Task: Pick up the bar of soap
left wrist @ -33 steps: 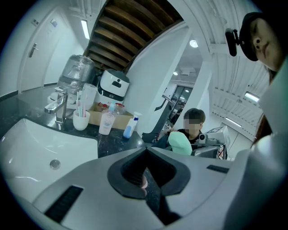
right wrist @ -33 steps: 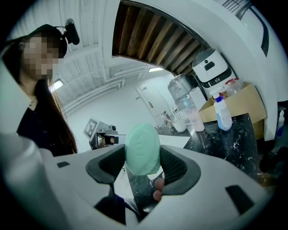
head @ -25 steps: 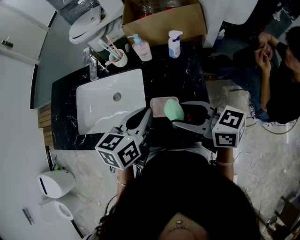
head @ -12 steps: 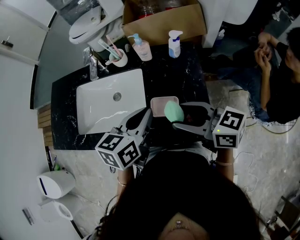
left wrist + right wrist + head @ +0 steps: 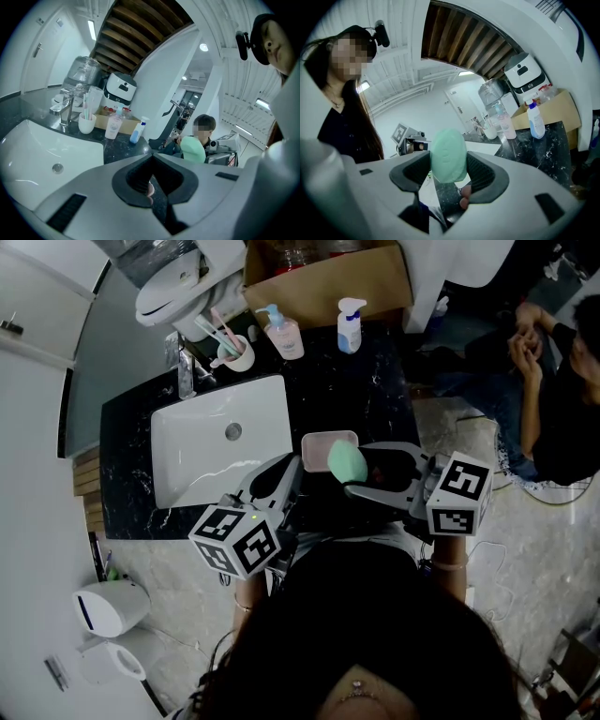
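Inside tight right claw [image 5: 449, 169], soap bar [image 5: 448, 152]

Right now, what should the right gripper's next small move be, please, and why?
Probably lift the right gripper a little, grip unchanged: the green soap bar is clamped between its jaws, yet the head view shows it over the pink soap dish.

The left claw [image 5: 286, 470] sits low in front of the person's torso, pointing forward, its jaws drawn together with nothing between them. Its left marker cube [image 5: 236, 540] lies nearest the body. The right claw [image 5: 349, 465] hangs just beside it at about the same height, jaws pressed on both sides of the green bar of soap [image 5: 448, 154], which stands upright between them. Its right marker cube [image 5: 459, 495] sits out to the right.
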Available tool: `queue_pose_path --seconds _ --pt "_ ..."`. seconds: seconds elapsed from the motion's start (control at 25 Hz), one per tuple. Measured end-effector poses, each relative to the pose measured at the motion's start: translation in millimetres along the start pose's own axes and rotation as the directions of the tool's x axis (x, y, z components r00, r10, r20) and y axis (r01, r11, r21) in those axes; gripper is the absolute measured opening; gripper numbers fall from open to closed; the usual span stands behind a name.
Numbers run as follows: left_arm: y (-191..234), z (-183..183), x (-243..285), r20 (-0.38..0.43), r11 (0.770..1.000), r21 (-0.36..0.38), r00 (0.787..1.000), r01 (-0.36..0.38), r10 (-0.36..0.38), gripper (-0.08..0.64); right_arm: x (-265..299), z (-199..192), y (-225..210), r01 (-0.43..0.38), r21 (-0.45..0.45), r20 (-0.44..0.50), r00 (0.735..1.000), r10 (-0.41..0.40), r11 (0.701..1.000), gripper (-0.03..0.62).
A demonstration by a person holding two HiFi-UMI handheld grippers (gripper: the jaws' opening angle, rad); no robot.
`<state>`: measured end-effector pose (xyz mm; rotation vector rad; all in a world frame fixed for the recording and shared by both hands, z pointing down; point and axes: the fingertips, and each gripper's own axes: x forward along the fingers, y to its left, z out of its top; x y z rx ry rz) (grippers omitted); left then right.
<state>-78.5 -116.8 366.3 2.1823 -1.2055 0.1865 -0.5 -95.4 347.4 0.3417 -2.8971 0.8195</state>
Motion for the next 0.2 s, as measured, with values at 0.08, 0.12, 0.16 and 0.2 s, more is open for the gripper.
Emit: queue_pose_path --seconds 0.08,0.12,0.16,0.2 --pt "1.3 -1.0 0.1 -0.001 1.000 -0.004 1.000 -0.001 0.001 0.009 0.0 -0.6 -0.6 0.004 0.000 0.000 1.000 -0.004 1.000 0.244" --pt "1.9 -1.3 0.1 -0.001 1.000 -0.006 1.000 -0.001 0.001 0.009 0.2 -1.1 -1.4 0.006 0.000 -0.002 1.000 -0.006 1.000 0.244" --pt "2.5 -1.6 0.1 -0.001 1.000 -0.007 1.000 -0.002 0.002 0.009 0.5 -1.7 -2.2 0.009 -0.001 -0.004 1.000 -0.009 1.000 0.244" --pt "3.2 -1.8 0.1 -0.001 1.000 -0.008 1.000 -0.003 0.003 0.009 0.9 -2.2 -3.2 0.011 -0.001 -0.006 1.000 -0.011 1.000 0.244"
